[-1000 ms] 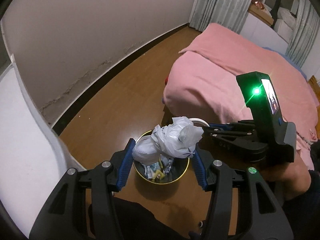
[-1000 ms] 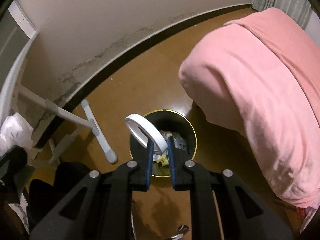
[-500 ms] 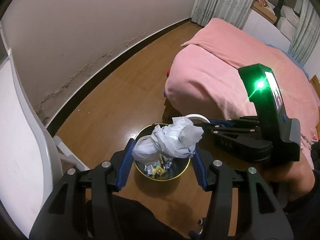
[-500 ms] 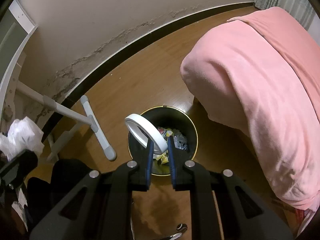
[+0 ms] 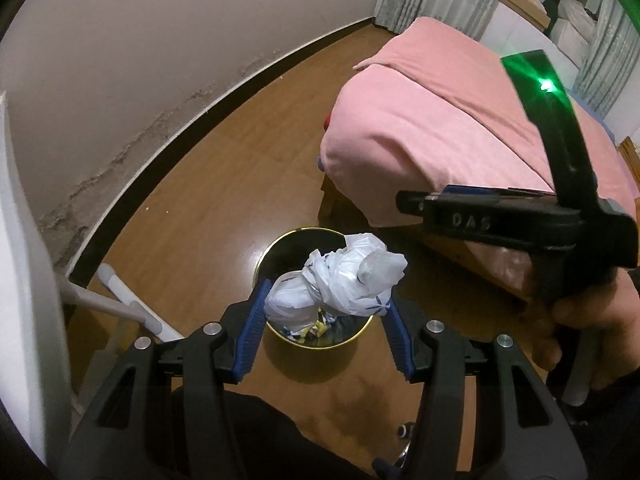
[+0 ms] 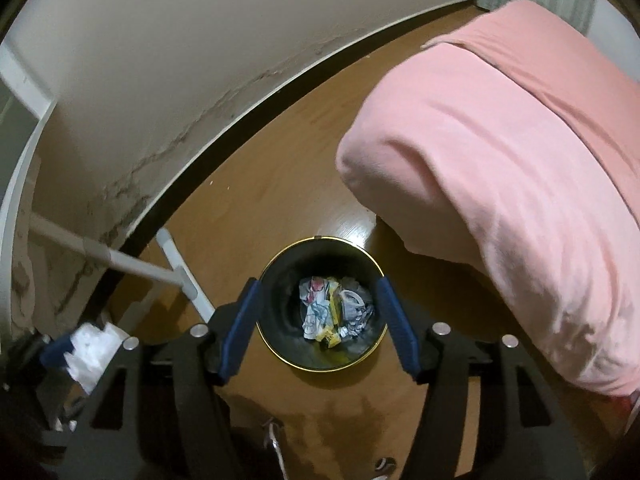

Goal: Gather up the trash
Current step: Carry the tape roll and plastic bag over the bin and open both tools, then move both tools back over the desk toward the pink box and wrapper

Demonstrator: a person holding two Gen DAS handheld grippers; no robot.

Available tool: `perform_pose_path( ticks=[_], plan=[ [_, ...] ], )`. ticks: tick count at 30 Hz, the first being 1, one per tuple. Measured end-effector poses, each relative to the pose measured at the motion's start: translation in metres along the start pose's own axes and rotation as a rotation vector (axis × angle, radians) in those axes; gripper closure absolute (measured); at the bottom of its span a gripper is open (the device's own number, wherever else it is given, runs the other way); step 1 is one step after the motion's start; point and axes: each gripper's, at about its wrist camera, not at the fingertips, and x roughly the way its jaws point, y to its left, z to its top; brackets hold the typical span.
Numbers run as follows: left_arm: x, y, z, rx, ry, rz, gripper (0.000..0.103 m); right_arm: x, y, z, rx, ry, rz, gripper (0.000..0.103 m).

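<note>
Trash bin [image 6: 276, 344], black with a gold rim, stands on the wooden floor [image 6: 256, 208] near the pink bed [image 6: 500, 160]. Right tongs [image 6: 318, 320] are opening above it with nothing between them. Left tongs [image 5: 326, 312] grip a crumpled white plastic bag [image 5: 340, 280] over the bin.

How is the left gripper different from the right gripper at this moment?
The left gripper is shut on a crumpled white plastic bag; the right gripper has nothing between its jaws, which are opening. In its own view, the left gripper's load covers part of the trash bin, while the right gripper's view into the bin is clear. Both have blue pads and point down at the bin.
</note>
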Motion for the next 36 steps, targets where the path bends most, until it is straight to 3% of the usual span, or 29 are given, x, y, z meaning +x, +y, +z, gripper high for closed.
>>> perform_pose_path(
  ticks=[5,12,17,21,25,30,36],
  plan=[
    [0.009,-0.01,0.009,0.027,-0.001,-0.032,0.05,-0.008,-0.018,0.006,0.077,-0.044,-0.009,0.039],
    [0.012,-0.018,0.022,0.041,-0.012,-0.033,0.029,-0.016,-0.034,0.009,0.133,-0.08,-0.008,0.035],
    [0.005,-0.021,0.024,0.054,-0.02,-0.022,0.025,-0.015,-0.036,0.007,0.129,-0.076,0.0,0.035],
    [-0.014,-0.022,0.024,0.073,-0.054,0.002,0.015,-0.015,-0.028,0.003,0.083,-0.064,0.01,0.027],
    [-0.058,-0.015,0.016,0.109,-0.108,0.043,0.011,-0.022,-0.011,-0.003,0.028,-0.063,0.014,0.022],
    [-0.132,0.04,-0.01,0.111,-0.186,0.154,0.009,-0.043,0.02,-0.007,-0.056,-0.095,0.034,0.019],
    [-0.217,0.186,-0.076,-0.031,-0.195,0.426,0.009,-0.081,0.066,-0.011,-0.154,-0.139,0.11,0.017]
  ],
)
